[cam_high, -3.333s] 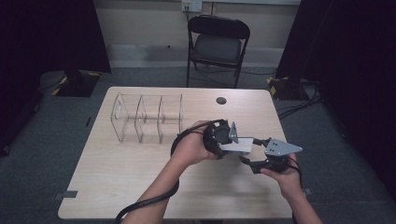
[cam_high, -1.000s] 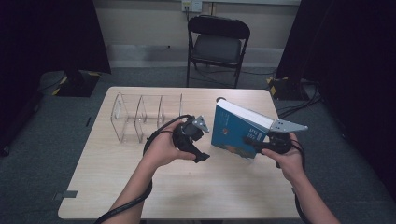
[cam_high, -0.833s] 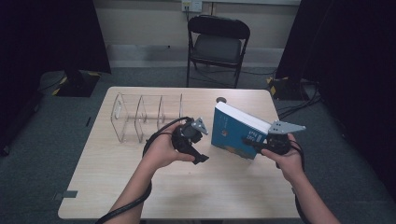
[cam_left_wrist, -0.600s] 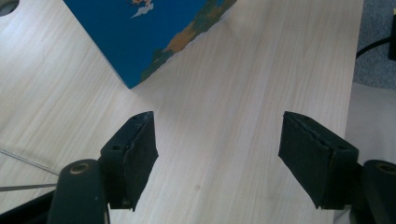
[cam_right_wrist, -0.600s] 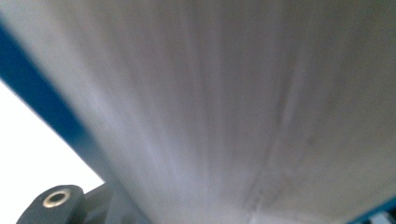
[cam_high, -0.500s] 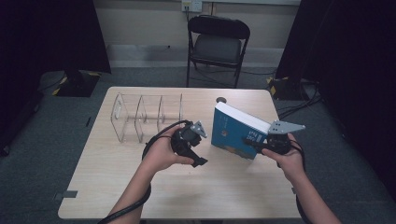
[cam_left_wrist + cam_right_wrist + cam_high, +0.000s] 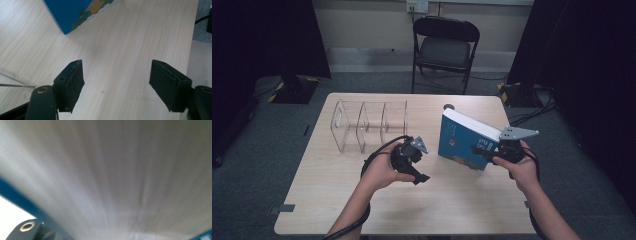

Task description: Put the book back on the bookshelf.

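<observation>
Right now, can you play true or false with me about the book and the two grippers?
1. The right hand-held gripper holds the blue book upright on the table. True.
2. The left hand-held gripper is squeezing the book. False: its jaws are wide open over bare table.
3. The book sits inside the clear rack. False: it stands right of the rack, apart from it.
4. A black folding chair stands behind the table. True.
</observation>
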The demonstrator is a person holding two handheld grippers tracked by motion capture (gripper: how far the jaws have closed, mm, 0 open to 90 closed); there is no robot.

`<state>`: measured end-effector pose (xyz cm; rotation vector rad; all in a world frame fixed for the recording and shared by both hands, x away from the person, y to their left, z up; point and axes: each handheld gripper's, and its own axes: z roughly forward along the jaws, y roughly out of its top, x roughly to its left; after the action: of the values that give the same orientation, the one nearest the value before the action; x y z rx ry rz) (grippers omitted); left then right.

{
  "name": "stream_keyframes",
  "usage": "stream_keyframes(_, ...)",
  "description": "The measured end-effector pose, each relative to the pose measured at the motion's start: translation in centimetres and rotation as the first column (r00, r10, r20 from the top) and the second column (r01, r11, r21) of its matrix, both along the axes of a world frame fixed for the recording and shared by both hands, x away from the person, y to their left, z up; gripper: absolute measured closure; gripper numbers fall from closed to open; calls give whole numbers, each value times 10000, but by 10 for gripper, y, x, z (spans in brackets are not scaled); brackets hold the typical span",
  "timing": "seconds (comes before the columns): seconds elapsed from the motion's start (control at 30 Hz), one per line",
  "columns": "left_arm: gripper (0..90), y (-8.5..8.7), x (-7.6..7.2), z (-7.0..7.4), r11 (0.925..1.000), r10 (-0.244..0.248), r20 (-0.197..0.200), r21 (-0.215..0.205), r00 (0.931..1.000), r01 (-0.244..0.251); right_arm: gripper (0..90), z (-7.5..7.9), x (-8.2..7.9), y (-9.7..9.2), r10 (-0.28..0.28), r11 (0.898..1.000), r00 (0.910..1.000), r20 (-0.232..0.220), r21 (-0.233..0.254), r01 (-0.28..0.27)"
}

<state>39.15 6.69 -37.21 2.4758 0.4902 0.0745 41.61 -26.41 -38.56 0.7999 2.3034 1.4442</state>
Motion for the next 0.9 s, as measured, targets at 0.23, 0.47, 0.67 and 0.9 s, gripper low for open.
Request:
stream_keyframes(0.23, 275, 2, -2, -5, 9999, 103, -111, -84, 9999, -104, 525, 21, 3, 6, -60, 9986, 10000, -66, -533, 56)
stream_keyframes(0.47, 280, 7, -3, -10, 9999, 149, -211, -25, 9997, -150, 601, 26, 6, 6, 59, 9970, 9997, -254, -770, -78)
stream_keyframes(0.67, 282, 11, -1, -12, 9999, 162, -262, 58, 9995, -160, 612, 27, 6, 7, 43, 9973, 9994, -341, -737, -68)
stream_keyframes(0.9, 283, 13, 2, -11, 9997, 241, -273, 50, 9993, -240, 617, 30, 3, 9, -150, 9997, 9984, -541, -191, 140)
